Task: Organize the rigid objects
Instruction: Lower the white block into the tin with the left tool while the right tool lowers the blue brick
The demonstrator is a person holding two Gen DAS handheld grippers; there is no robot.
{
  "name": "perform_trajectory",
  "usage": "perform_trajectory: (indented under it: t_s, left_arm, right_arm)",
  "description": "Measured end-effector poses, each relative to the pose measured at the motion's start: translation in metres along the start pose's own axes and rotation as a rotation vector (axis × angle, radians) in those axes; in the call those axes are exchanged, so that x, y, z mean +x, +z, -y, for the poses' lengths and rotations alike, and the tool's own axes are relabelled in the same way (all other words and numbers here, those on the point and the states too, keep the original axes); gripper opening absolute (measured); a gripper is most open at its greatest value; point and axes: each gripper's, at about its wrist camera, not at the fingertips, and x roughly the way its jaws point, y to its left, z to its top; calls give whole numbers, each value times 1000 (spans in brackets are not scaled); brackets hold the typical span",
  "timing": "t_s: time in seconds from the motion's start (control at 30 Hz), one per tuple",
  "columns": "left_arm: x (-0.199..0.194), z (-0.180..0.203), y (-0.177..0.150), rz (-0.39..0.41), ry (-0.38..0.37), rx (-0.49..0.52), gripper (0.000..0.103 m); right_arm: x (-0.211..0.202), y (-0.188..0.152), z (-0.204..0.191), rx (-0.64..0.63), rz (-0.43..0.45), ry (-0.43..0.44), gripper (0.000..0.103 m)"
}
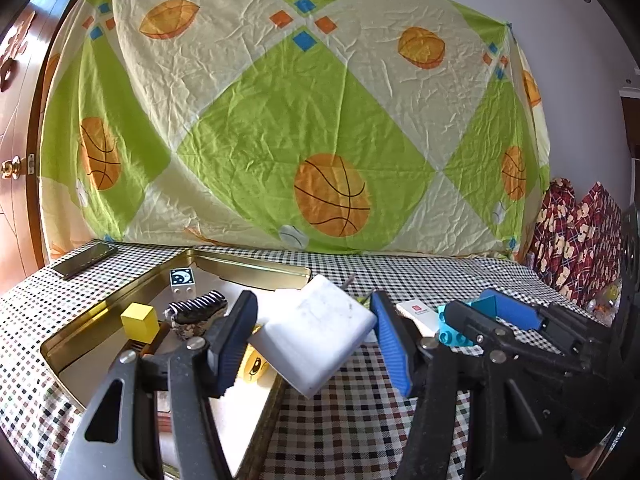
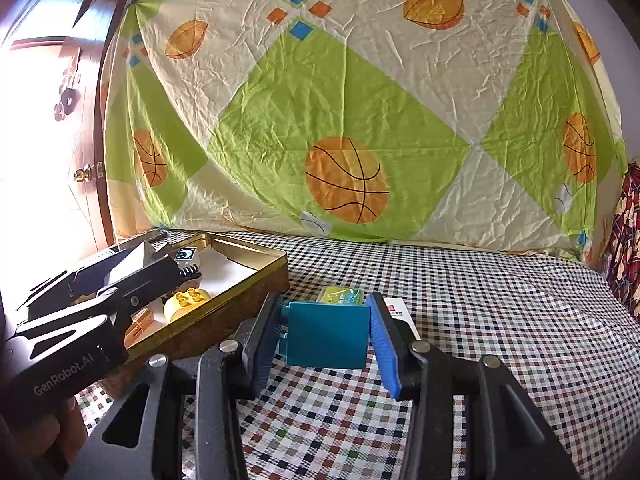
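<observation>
Left wrist view: my left gripper (image 1: 316, 334) is clamped on a white rectangular block (image 1: 316, 330), held tilted in the air above the near right rim of the gold tin tray (image 1: 72, 336). Inside the tray lie a yellow cube (image 1: 140, 320), a grey brick with a printed face (image 1: 183, 282), a black-and-white ridged piece (image 1: 198, 308) and a yellow rounded brick (image 1: 252, 364), the last partly hidden behind the block. A dark phone (image 1: 84, 259) rests on the checked tablecloth (image 1: 360, 420) at far left, beyond the tray. To the right, my right gripper (image 1: 476, 312) appears with a teal brick (image 1: 454, 326) between its pads; a white card with a red mark (image 1: 418, 314) lies just beside it.

Right wrist view: my right gripper (image 2: 324, 334) is clamped on the teal brick (image 2: 328, 334), its studs facing the left pad. Just beyond it sit a small yellow-green item (image 2: 342, 295), too small to identify, and the white card (image 2: 400, 316) at right. The tray (image 2: 256, 280) is at left, holding the yellow rounded brick (image 2: 186, 304); my left gripper (image 2: 120, 276) crosses in front of it.
</observation>
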Motion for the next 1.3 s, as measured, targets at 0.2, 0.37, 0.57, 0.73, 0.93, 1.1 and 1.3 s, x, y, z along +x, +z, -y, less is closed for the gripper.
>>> perform_trajectory:
  t_s: [0.2,0.37,0.57,0.73,0.93,1.1,1.3]
  left_arm:
    - [-5,-6,0,11,10,1,58]
    - [-7,-13,1,13,10,-17,58]
    - [-10,-16,1,23,10,-20,58]
    - [-14,-25,2,40,34,-20,58]
    - [-13,-36,3,33,46,-42,58]
    - [-15,-45,4,36,58,-50,58]
    - [-15,-56,3,28,69,-63,58]
  right_arm:
    - [2,0,-10,-8,-3,12,46]
    - [3,1,-16,-14,-3,22,46]
    - [1,1,-23,-20,0,32,46]
    - [1,1,-27,-25,1,40,46]
    - [1,2,-34,-41,3,44,46]
    - [5,2,-43,-48,-4,67,46]
    - [8,3,-60,-81,-4,82,46]
